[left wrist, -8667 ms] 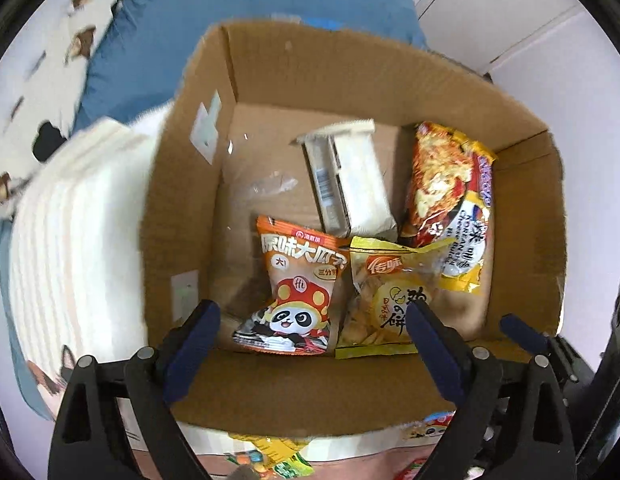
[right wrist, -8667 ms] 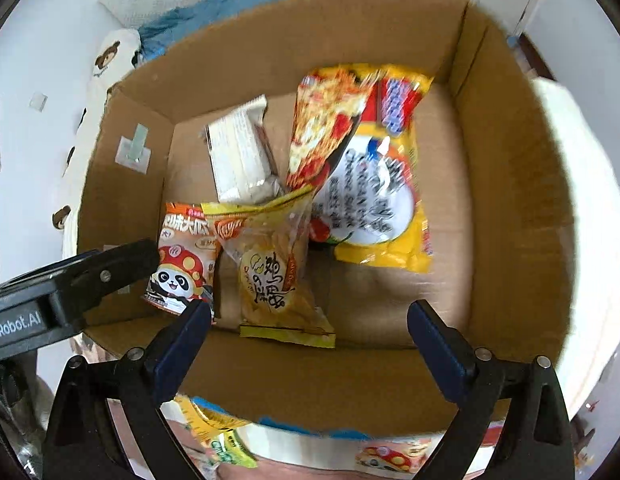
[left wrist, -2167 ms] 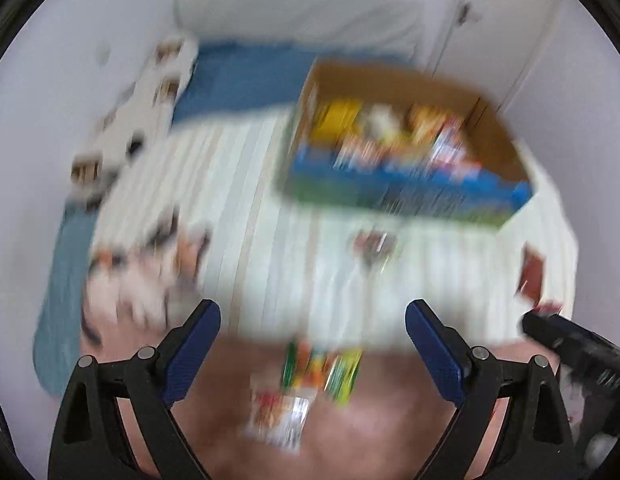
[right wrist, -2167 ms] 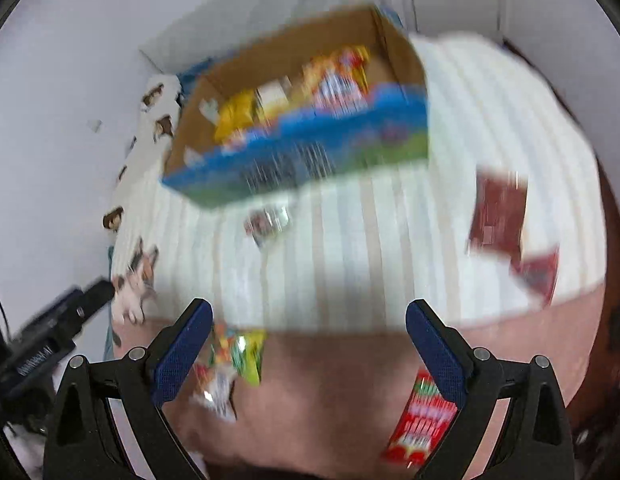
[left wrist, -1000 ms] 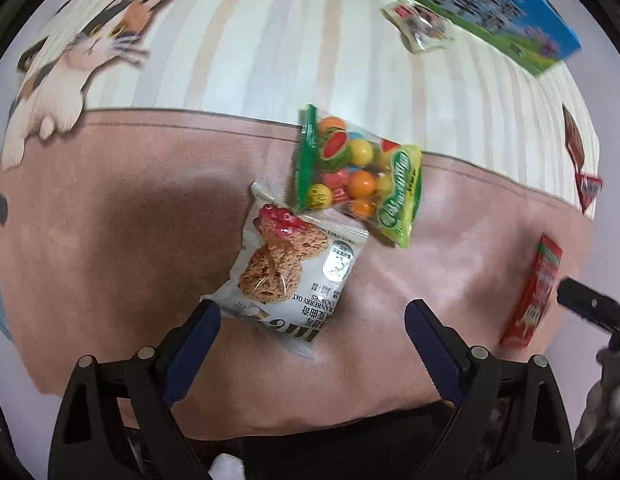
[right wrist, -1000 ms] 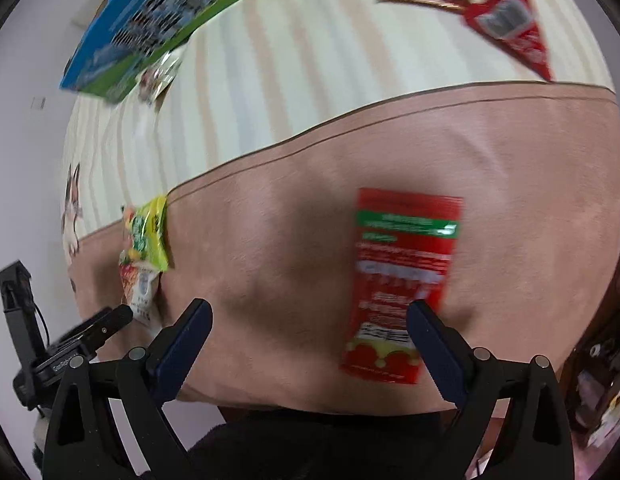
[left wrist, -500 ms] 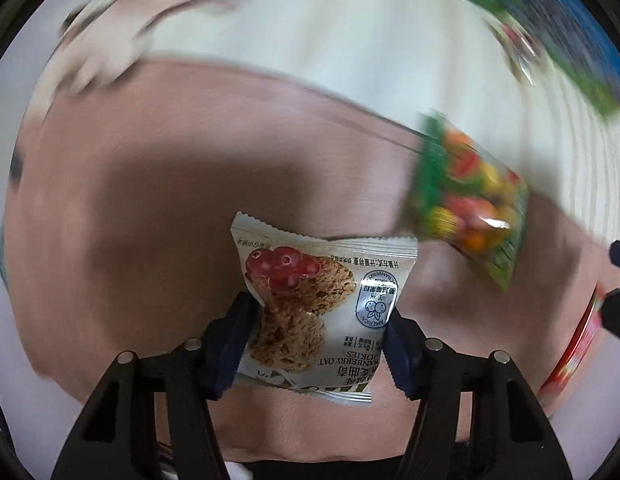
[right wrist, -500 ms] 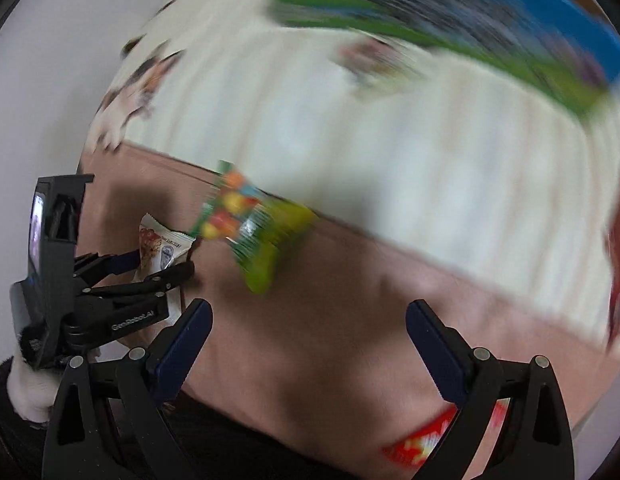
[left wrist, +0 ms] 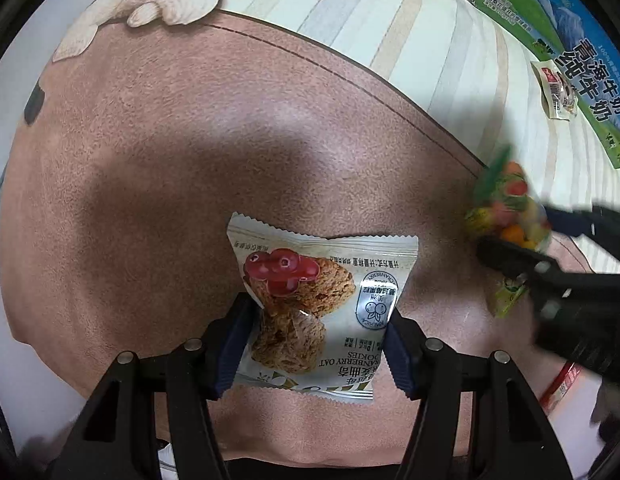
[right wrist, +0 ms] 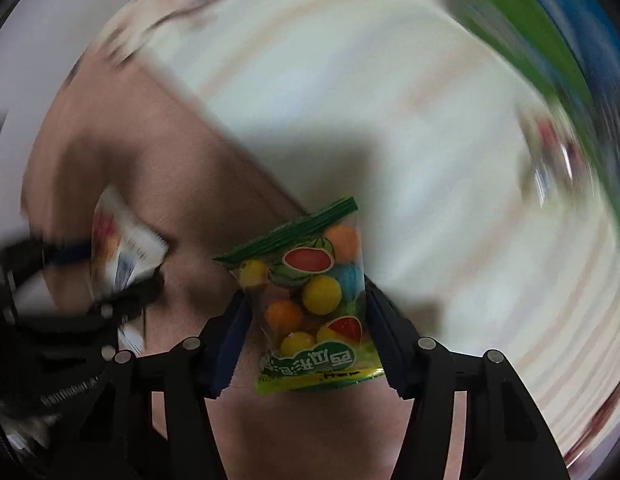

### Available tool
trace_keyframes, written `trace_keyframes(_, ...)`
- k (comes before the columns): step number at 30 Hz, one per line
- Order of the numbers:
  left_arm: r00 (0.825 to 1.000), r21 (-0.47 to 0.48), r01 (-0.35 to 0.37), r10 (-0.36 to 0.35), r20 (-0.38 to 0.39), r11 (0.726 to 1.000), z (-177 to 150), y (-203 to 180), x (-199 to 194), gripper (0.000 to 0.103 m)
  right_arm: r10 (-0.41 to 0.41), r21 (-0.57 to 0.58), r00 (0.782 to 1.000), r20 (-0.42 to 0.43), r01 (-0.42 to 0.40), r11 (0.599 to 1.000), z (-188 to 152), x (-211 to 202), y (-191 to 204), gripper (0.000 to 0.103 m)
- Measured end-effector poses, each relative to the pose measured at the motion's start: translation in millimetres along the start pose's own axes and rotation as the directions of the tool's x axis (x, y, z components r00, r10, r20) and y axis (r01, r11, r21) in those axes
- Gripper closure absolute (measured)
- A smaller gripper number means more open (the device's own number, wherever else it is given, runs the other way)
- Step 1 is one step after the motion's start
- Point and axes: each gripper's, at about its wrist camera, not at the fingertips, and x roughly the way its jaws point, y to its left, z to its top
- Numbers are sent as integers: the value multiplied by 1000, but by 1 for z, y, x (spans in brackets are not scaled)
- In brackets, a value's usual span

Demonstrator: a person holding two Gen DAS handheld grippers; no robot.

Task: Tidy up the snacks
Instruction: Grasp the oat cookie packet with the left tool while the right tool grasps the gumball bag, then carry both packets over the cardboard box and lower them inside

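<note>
My left gripper is shut on a white cranberry oat cookie packet, held over the pink-brown blanket. My right gripper is shut on a green bag of coloured gum balls. The gum ball bag and the right gripper also show at the right of the left wrist view. The cookie packet in the left gripper shows blurred at the left of the right wrist view. The blue and green side of the snack box is at the upper right.
A small packet lies on the striped cream blanket next to the box. A red packet lies at the lower right by the blanket's edge. A cat picture is at the upper left. The right wrist view is motion-blurred.
Both grippers came down from the box to the blanket. The left one closed on the cookie packet, the right one closed on the gum ball bag and is moving with it.
</note>
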Motion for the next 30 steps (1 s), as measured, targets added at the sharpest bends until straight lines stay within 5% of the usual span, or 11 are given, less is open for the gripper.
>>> trace_keyframes(3,1000,-14,-4,4,-3,1000,19,8,-6,44,78,301,996,45,-88,950,-18,-8,-46,44)
trace_keyframes(7,1000,-13,-20,20,-6,1000,29,-6,-3,41,183,486,978,100,-209,849,-40,-15,-77,38)
trace_keyframes(9,999,1,-39,39,-9,999,47,-13,2,41,245,506,963,113,-268,820,-41,-17,-82,15)
trace_keyframes(14,993,43,-113,113,18,993,45,-36,0,45,141,393,988,67,-156,906,-31,-13,-67,15)
trace_keyframes(18,990,61,-137,135,46,989,41,-53,-11,54,-6,348,998,55,-13,937,-31,-9,-56,42)
trace_keyframes(30,992,88,-66,56,113,994,53,-97,-64,58,76,431,977,201,-158,888,-95,-72,-137,48)
